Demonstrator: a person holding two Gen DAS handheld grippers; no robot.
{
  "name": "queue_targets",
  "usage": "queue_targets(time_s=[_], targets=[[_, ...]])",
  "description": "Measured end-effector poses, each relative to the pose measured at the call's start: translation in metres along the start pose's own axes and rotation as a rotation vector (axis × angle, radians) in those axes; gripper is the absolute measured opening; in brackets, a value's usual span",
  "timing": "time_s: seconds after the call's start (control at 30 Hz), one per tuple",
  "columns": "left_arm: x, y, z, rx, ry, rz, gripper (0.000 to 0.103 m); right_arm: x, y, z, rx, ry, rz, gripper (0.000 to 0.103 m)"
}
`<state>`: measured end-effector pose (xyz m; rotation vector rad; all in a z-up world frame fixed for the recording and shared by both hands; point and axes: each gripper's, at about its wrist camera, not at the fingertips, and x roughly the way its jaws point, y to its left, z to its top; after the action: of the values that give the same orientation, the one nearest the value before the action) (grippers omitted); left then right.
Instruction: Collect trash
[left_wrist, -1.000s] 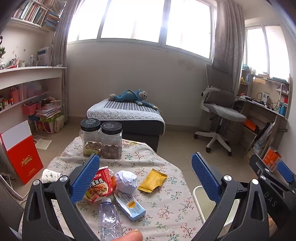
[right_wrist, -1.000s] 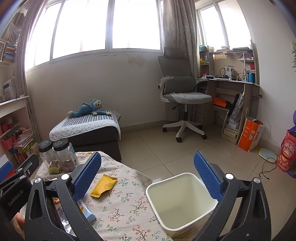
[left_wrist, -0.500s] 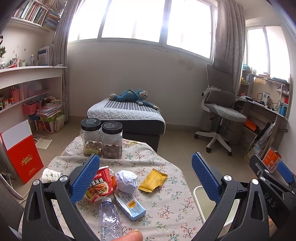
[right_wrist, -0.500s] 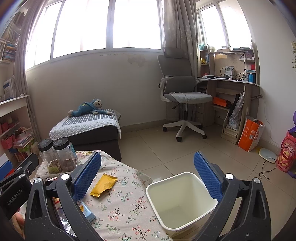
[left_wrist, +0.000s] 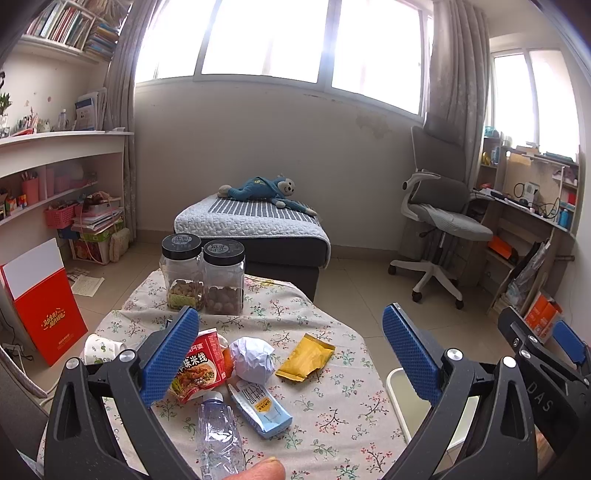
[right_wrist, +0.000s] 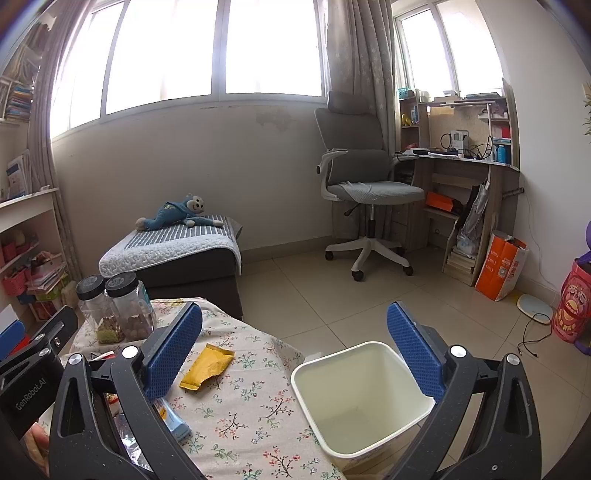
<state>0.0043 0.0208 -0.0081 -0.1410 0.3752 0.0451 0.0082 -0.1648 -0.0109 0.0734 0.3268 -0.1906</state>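
Observation:
On the floral tablecloth (left_wrist: 332, 417) lie a yellow packet (left_wrist: 306, 357), a crumpled white paper ball (left_wrist: 253, 360), a red noodle carton (left_wrist: 197, 365), a blue-white pouch (left_wrist: 263, 406) and a crushed clear bottle (left_wrist: 218, 439). My left gripper (left_wrist: 291, 354) hangs open and empty above them. My right gripper (right_wrist: 295, 354) is open and empty above the table's right edge. A cream trash bin (right_wrist: 362, 398) stands empty beside the table. The yellow packet (right_wrist: 207, 365) also shows in the right wrist view.
Two black-lidded jars (left_wrist: 203, 275) stand at the table's far side. A paper cup (left_wrist: 99, 349) lies at the left edge. A red box (left_wrist: 40, 302), a bed with a blue toy (left_wrist: 266, 190) and an office chair (left_wrist: 439, 221) stand beyond.

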Motion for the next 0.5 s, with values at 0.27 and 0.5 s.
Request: queue_targets(time_s=[0.27,0.5], targets=[[-0.0001,-0.0003,-0.0007,0.0,0.001,0.001,0.097,0.0002,-0.0014,-0.0007,-0.001,-0.002,-0.001,0.096],[-0.0001,-0.0004,-0.0003,0.0,0.002,0.002,0.097,0.0004,-0.0011,-0.0007,0.0,0.0,-0.002,0.096]])
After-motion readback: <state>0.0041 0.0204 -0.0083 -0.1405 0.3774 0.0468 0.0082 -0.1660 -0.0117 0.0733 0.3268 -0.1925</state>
